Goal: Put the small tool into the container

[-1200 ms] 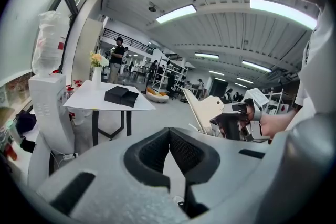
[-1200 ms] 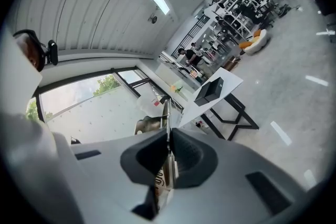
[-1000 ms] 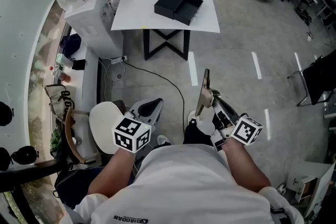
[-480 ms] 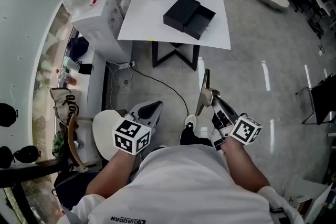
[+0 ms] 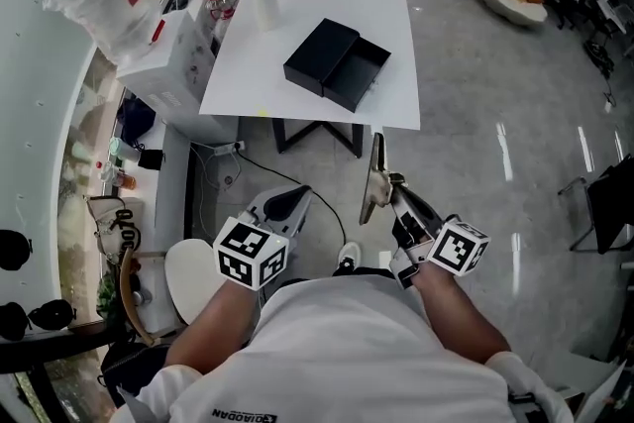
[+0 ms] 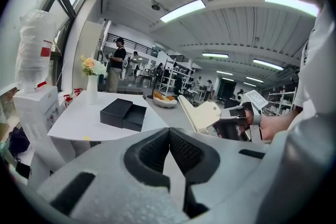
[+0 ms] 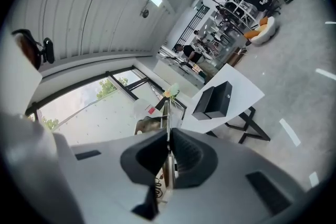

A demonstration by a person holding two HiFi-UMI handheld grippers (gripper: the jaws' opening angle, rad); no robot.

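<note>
Head view puts the small tool point(image 5: 373, 175) at frame centre, its thin blade pinched between the pads of your right gripper point(image 5: 395, 189), long axis pointing up the frame. The container point(image 5: 337, 64), a black box on the white table point(image 5: 248, 79), lies above and slightly left, well apart. Your right is nearer; the left gripper point(image 5: 284, 204), lower left, is closed on nothing.
</note>
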